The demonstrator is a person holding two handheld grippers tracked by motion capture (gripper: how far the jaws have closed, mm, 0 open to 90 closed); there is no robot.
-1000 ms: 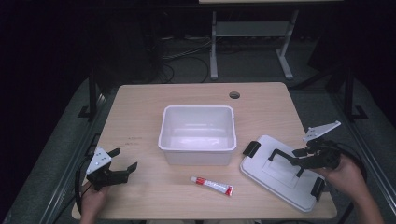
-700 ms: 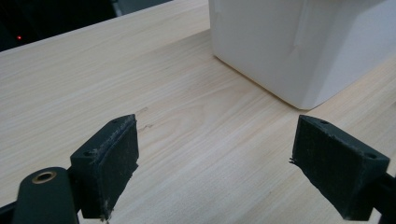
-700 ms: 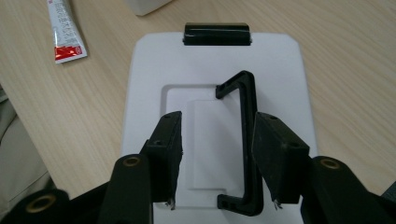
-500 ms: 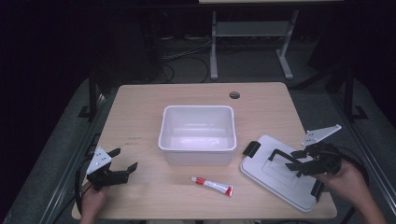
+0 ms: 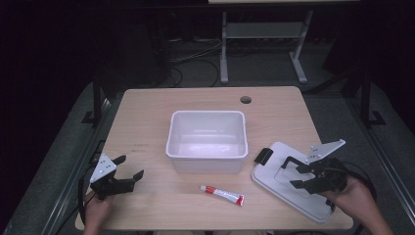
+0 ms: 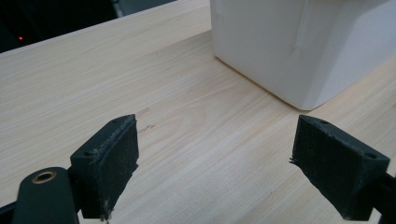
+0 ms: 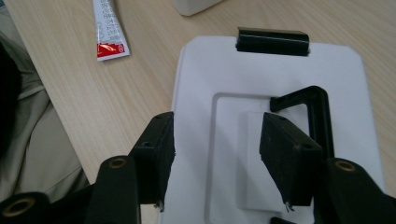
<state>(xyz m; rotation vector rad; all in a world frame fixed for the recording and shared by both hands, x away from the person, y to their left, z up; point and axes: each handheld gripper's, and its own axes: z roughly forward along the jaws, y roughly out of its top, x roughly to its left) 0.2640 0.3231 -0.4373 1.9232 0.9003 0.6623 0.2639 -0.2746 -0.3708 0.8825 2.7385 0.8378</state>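
Right tongs just opening, empty.

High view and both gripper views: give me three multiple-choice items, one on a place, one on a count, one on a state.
1. Where does the red-and-white tube lie?
A. inside the bin
B. on the wooden table in front of the white plastic bin
C. on the lid

2. How many black latches show on the flat white plastic lid?
A. one
B. three
C. four

3. How are the right hand-held gripper jaws?
A. clamped on the tube
B. shut empty
C. apart above the lid

Key: 1 B, the tube rests on bare wood; 2 A, one latch at the lid's edge; 3 C, both pads clear of the lid.
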